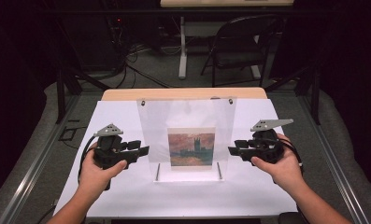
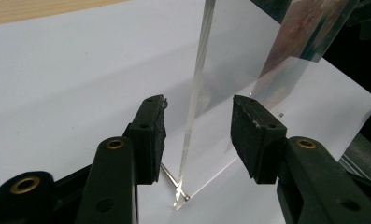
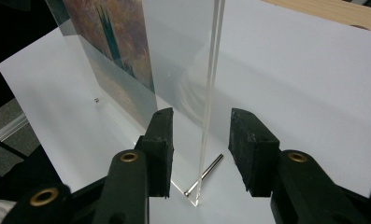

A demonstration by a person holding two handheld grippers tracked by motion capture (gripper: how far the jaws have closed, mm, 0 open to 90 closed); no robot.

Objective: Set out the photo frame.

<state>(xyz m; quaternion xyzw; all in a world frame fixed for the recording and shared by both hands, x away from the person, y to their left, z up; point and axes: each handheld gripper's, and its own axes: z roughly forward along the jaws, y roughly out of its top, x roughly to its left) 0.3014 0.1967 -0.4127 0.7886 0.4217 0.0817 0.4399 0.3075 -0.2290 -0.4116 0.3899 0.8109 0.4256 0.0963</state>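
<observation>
Standing upright on the white sheet over the counter, the clear acrylic picture frame (image 1: 187, 135) looks already set down, its side edges between the spread, non-touching jaws of the left gripper (image 1: 143, 150) and right gripper (image 1: 231, 150), leaving only withdrawal.

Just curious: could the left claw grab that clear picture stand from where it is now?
Probably yes. The left claw is open with the stand's side edge already between its jaws, and nothing sits in the gap on either side.
</observation>
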